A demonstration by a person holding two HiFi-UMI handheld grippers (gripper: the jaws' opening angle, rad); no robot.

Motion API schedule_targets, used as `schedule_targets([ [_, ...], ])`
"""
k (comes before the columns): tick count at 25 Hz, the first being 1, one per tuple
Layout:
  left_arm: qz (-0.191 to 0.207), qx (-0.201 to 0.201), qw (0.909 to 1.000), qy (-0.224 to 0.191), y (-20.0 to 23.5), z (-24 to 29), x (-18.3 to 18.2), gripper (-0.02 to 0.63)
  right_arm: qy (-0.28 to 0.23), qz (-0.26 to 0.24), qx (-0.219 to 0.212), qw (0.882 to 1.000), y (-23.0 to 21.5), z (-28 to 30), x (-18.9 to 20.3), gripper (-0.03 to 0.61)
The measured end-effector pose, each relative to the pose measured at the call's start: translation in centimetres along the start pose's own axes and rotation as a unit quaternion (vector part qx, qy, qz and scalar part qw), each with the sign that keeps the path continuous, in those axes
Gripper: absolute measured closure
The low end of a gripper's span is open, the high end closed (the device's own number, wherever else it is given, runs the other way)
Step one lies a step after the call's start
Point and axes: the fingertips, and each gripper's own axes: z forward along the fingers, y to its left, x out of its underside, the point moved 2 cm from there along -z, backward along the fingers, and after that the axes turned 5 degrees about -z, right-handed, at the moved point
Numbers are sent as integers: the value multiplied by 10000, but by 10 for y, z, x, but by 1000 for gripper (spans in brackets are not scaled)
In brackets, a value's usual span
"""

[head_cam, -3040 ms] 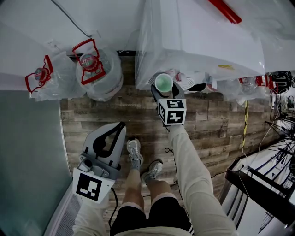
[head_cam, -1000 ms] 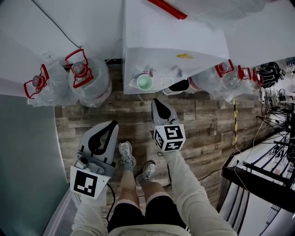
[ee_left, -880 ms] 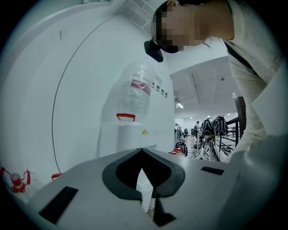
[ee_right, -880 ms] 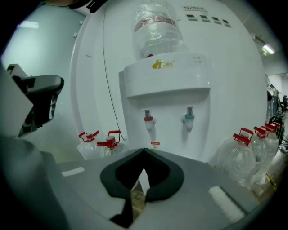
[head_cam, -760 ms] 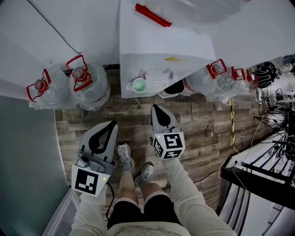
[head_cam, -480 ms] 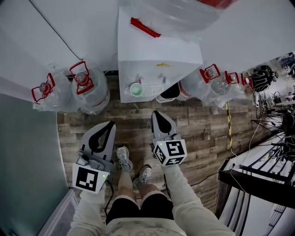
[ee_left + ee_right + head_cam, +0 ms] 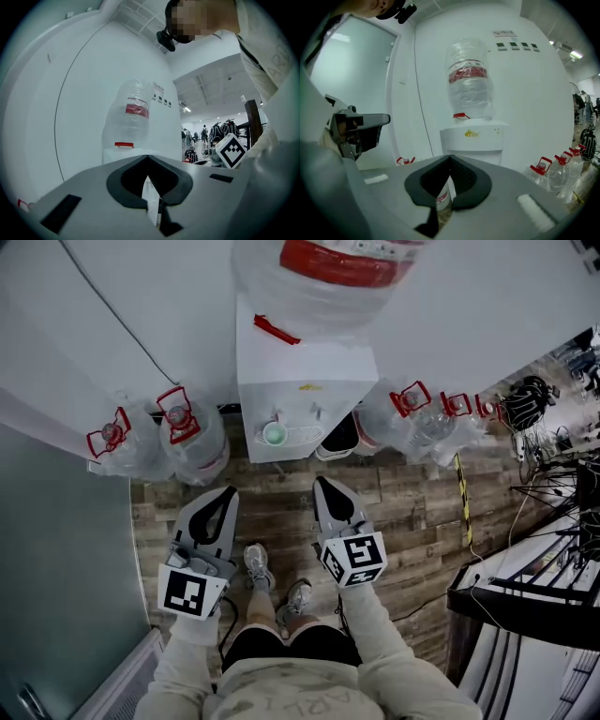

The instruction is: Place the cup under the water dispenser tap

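**Cup on the dispenser tray, both grippers empty**

The green cup (image 7: 274, 434) stands upright at the left end of the drip tray (image 7: 307, 435), in the white dispenser (image 7: 305, 385) against the far wall. It sits just below the left tap (image 7: 277, 414). A big bottle (image 7: 328, 277) with a red label is on top of the dispenser.

Both grippers are on the near side, well apart from the cup and pointing towards the dispenser. The left gripper (image 7: 227, 493) has its jaws together at the tips, with nothing between them. The right gripper (image 7: 322, 484) is likewise closed tip to tip and holds nothing. The two are side by side above the wood floor (image 7: 412, 512), with the person's shoes (image 7: 255, 565) between them.

Spare bottles (image 7: 192, 432) with red handles, wrapped in clear plastic, stand on the floor to the left and right of the dispenser.
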Motion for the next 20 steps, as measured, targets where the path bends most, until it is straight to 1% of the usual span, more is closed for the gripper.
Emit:
schedule_targets([
  [2, 65, 66, 9998, -173, -7, -2, -16, 607, -80, -51, 4, 10000, 0, -12, -16, 569],
  [5, 141, 52, 9991, -400, -14, -5, -38, 607, -175, -117, 17, 9998, 2, -27, -36, 569],
  [9, 125, 34, 9996, -262, -27, -13, -48, 607, -247, -273, 18, 9993, 6, -48, -56, 569],
  [15, 192, 59, 9990, -389, -44, -25, -69, 607, -315, -350, -88, 9988, 17, -74, -79, 569],
  [20, 251, 89, 9985, -472, -59, -35, -86, 607, -452, -420, -71, 9981, 22, -93, -97, 569],
])
